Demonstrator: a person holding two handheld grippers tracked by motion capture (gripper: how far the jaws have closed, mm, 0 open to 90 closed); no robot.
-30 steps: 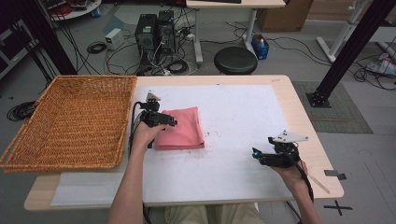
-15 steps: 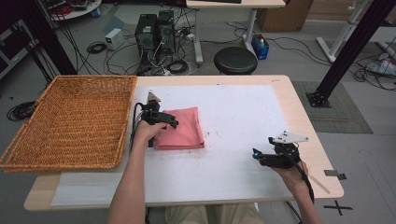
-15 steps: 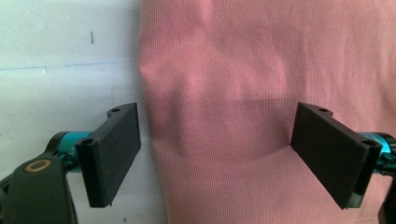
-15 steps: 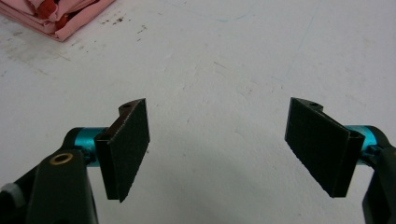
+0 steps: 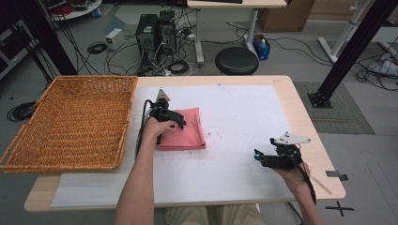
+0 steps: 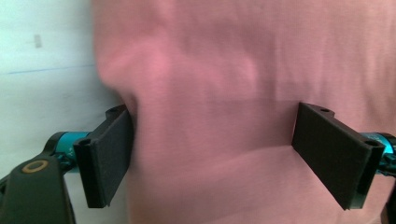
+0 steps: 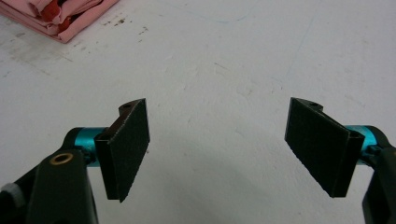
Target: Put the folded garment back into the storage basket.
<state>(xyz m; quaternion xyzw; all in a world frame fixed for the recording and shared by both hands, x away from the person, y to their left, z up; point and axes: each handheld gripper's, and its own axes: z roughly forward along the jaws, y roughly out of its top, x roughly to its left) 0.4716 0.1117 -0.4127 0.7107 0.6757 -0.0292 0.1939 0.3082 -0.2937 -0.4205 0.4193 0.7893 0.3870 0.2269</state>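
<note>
A folded pink cloth point(image 5: 190, 136) lies on the white sheet left of the table's middle. My left gripper point(image 5: 180, 123) rests low over the cloth's left part, pointing right. In the left gripper view the cloth point(image 6: 224, 84) spreads between and beyond the wide-set jaws of the left gripper point(image 6: 212, 154); the jaws have just been opening and the pads do not squeeze it. My right gripper point(image 5: 257, 156) sits near the table's front right, open over bare white surface. In the right gripper view the right gripper point(image 7: 224, 144) holds nothing, and the cloth's layered corner point(image 7: 56, 14) shows at the top left.
A large wicker basket point(image 5: 70, 122) stands on the table's left end, close beside the cloth. White paper point(image 5: 244, 117) covers most of the tabletop. A black stool point(image 5: 237, 60), computer towers and cables stand on the floor beyond the far edge.
My left gripper has slid a little to the right over the pink cloth. The cloth lies flat where it was. The right gripper has stayed put.
</note>
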